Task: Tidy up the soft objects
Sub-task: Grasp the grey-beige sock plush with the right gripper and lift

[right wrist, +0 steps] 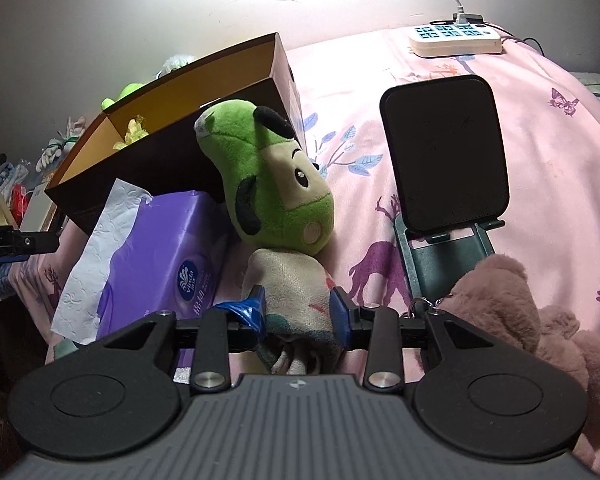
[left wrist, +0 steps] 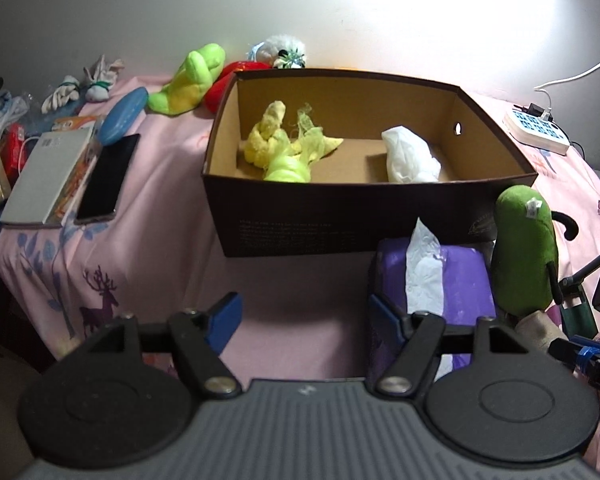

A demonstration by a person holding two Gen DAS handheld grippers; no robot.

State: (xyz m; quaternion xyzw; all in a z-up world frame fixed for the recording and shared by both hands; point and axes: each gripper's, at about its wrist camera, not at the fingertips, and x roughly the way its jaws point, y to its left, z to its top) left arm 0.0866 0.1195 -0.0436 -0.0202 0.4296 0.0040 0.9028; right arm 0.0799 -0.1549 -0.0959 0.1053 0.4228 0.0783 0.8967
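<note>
The right gripper [right wrist: 296,312] pinches the green doll [right wrist: 276,200] by its cloth body, at five o'clock of the box [right wrist: 172,136]. Lift it high over the rim. The left gripper [left wrist: 304,320] hangs open, holding nothing.

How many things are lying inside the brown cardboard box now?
2. A yellow-green soft bundle lies at the box's left side, and a white crumpled bag lies at its right side. The near wall may hide more.

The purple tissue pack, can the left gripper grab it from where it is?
Probably yes: the left gripper is open, the purple tissue pack lies just ahead beside its right finger, and nothing blocks it.
</note>
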